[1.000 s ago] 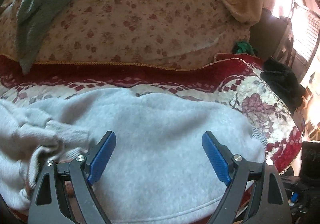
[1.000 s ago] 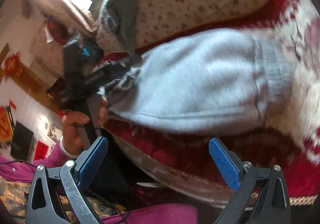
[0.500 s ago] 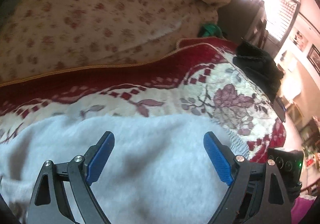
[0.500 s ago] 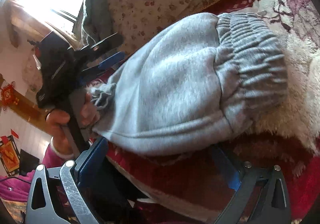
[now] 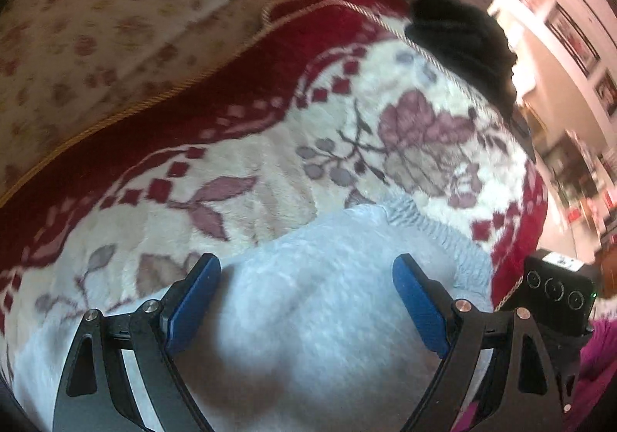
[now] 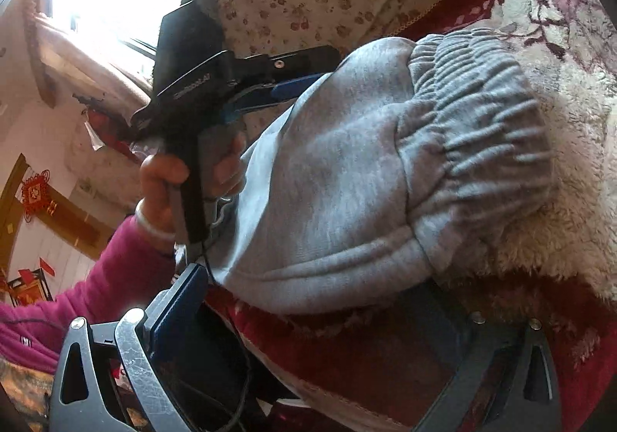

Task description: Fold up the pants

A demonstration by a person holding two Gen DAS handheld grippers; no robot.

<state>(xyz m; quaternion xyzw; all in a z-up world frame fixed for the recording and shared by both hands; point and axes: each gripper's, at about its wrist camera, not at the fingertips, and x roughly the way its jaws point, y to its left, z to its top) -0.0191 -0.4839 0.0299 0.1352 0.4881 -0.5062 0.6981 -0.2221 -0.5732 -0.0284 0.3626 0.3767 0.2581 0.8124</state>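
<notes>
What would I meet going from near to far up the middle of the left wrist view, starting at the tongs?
Left tongs, open → grey pants lying between them → cream flowered blanket → its dark red border → gold cord edging → floral quilt.

Pants (image 5: 308,335) cut off by bottom edge; right tool's (image 6: 308,320) right finger shadowed behind blanket (image 6: 385,355) edge.

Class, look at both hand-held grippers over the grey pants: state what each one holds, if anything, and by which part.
Nothing is held. The left hand-held gripper stands open above the grey pants; the right hand-held gripper is open too, at their near edge.
</notes>
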